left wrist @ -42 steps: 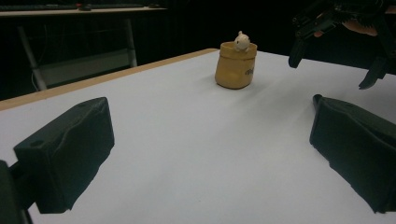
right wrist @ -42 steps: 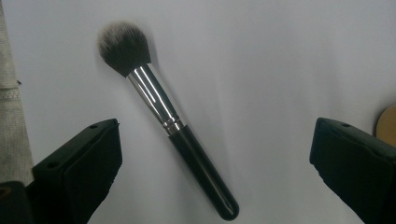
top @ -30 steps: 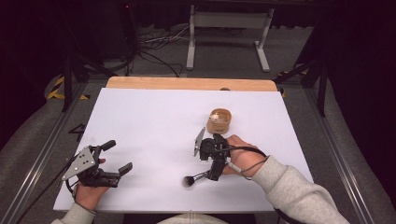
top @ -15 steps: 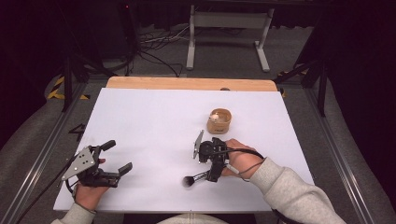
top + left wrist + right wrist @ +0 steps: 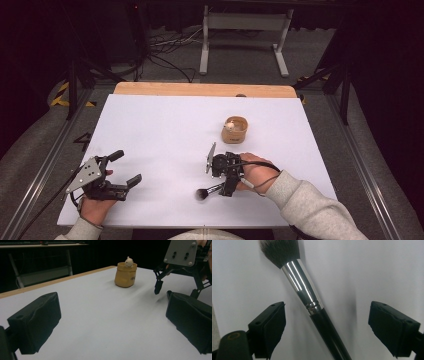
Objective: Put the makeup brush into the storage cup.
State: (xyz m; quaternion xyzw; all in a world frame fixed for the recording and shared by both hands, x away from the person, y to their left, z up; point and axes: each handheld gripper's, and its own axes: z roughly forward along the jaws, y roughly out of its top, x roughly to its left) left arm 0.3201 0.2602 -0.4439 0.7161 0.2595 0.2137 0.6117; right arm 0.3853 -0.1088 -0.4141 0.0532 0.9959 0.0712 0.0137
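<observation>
A makeup brush (image 5: 207, 191) with dark bristles, a silver ferrule (image 5: 300, 287) and a black handle lies on the white table near the front middle. My right gripper (image 5: 226, 189) hovers over its handle, jaws open and spread on either side of the brush without touching it. The left gripper (image 5: 125, 167) rests at the front left, held by a hand, jaws wide open with nothing between them. A small tan pouch-shaped pot (image 5: 235, 129) with a little pale figure in it (image 5: 129, 261) stands upright behind the right gripper.
The white sheet (image 5: 165, 130) covers the table, with a wooden strip (image 5: 200, 89) showing along the far edge. Metal rails run down both sides. A stand and cables sit on the dark floor beyond.
The right gripper has drawn back slightly toward the front edge, lowering over the brush handle. The left gripper has stayed still.
</observation>
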